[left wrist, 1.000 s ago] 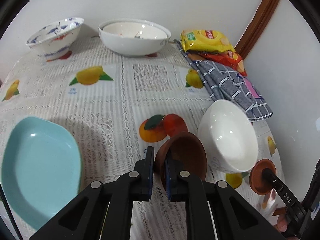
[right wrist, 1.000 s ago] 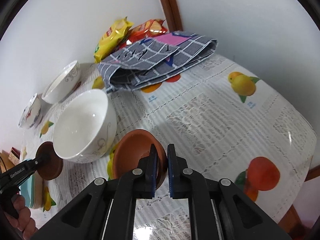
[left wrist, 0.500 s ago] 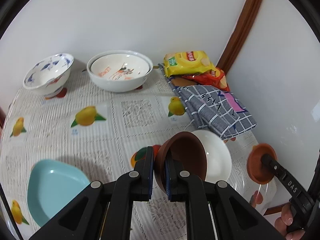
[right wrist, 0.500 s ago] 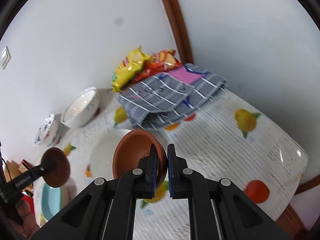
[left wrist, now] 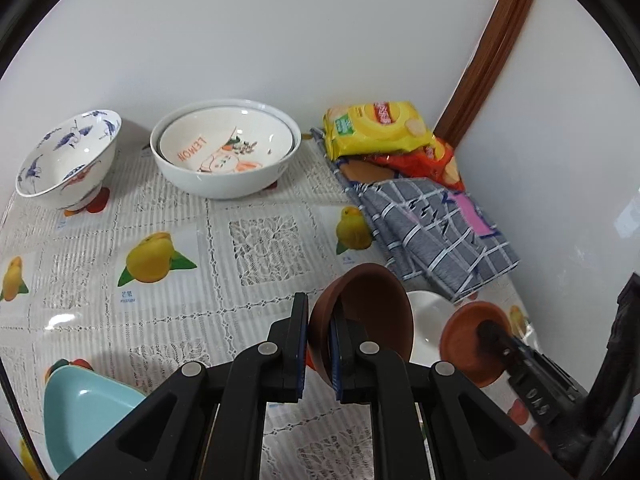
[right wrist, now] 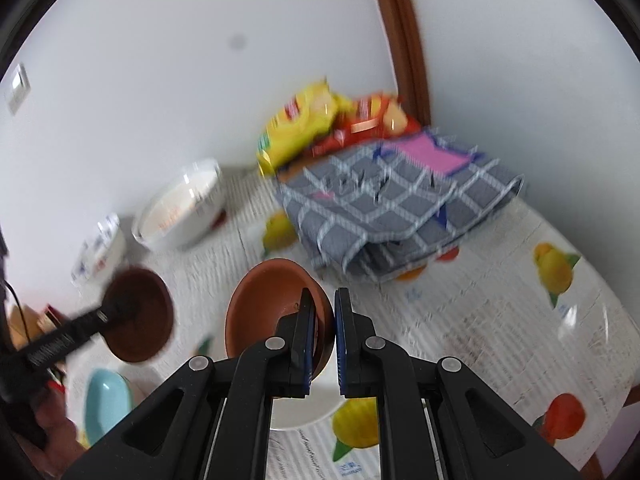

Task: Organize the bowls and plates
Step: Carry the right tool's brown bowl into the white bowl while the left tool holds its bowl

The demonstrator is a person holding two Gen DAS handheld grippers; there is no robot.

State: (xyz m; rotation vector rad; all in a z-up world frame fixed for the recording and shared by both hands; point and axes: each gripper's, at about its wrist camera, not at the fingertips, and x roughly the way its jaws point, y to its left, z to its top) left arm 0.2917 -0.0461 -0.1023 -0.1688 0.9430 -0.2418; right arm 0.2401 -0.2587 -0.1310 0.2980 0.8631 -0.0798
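Bright, even light; right view blurred

**Two wrist fisheyes, angled down over the table**

Left wrist view: looks steeply down along its fingers toward the back wall, table (left wrist: 256, 240) fairly close. Right wrist view: same tilt, blurred, facing the corner. Both share the checked cloth (left wrist: 436, 224) (right wrist: 400, 208), snack bags (left wrist: 376, 128) (right wrist: 304, 128) and stacked white bowls (left wrist: 226, 160) (right wrist: 180, 204).

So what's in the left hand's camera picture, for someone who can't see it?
The left gripper pinches the rim of a small dark brown bowl above a fruit-print tablecloth. At right, the right gripper holds a reddish-brown bowl. Farther back are white bowls, snack bags and a checked cloth.
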